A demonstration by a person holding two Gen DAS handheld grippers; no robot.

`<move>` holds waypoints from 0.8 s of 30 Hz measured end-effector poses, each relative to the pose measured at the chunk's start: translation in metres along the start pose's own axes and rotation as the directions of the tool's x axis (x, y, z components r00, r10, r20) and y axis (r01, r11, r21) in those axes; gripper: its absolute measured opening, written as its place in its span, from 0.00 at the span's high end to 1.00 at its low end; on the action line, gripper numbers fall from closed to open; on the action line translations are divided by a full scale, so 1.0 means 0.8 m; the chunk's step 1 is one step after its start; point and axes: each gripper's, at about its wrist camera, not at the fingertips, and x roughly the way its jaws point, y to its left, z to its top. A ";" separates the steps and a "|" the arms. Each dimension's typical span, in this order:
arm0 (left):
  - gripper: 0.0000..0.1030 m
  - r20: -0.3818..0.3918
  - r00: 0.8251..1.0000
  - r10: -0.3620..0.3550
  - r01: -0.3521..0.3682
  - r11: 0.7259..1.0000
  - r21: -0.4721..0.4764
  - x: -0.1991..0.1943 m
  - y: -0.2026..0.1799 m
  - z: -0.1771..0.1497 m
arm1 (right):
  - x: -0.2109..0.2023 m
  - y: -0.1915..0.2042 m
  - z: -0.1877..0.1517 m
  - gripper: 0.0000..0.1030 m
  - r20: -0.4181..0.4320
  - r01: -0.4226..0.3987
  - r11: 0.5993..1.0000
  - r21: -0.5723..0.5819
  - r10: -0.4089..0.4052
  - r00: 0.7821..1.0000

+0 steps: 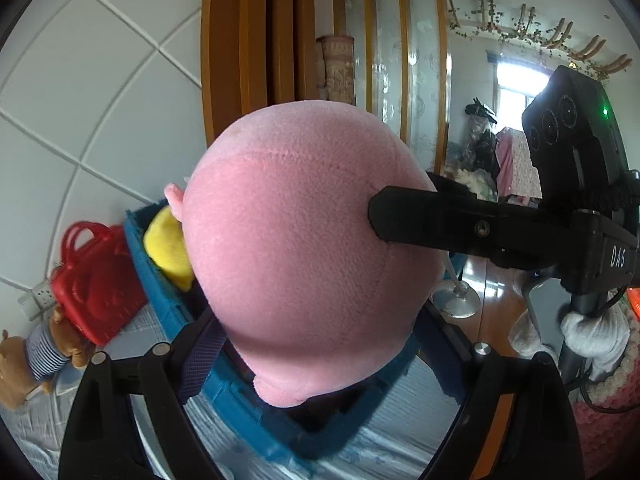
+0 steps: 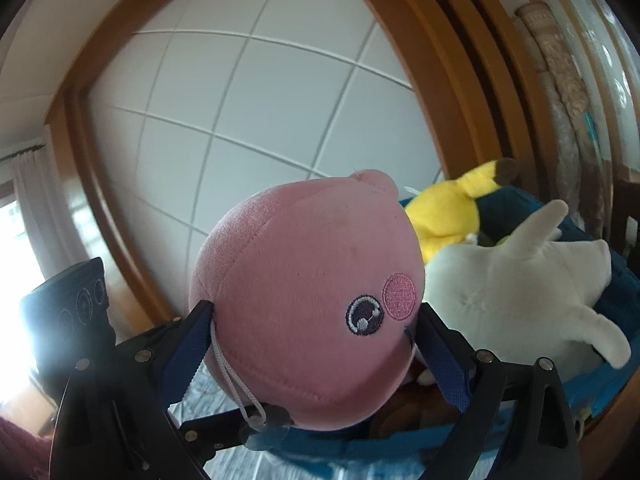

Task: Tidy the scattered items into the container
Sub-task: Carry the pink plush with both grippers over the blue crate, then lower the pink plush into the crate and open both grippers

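Observation:
A round pink plush toy (image 1: 304,256) (image 2: 304,280) fills both views and hangs over the near edge of the blue container (image 1: 148,264) (image 2: 600,384). My left gripper (image 1: 320,336) is shut on its lower part, jaws set wide. My right gripper (image 2: 316,332) also grips it with its blue pads, and one of its fingers (image 1: 404,216) presses into the toy's right side. Inside the container lie a yellow plush (image 1: 168,248) (image 2: 448,216) and a white plush (image 2: 520,280). The rest of the container's inside is hidden behind the pink toy.
A red toy handbag (image 1: 92,280) and a brown bear plush in a striped shirt (image 1: 36,356) lie on the grey bedding left of the container. A gloved hand (image 1: 592,336) holds the right gripper's handle. A tiled wall and wooden door frame (image 1: 240,40) stand close behind.

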 end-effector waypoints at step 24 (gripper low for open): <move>0.06 -0.126 0.978 0.167 -0.182 0.976 -0.121 0.010 0.002 -0.036 | 0.070 -0.054 -0.031 0.04 -0.269 0.019 0.997 -0.074 -0.038 0.963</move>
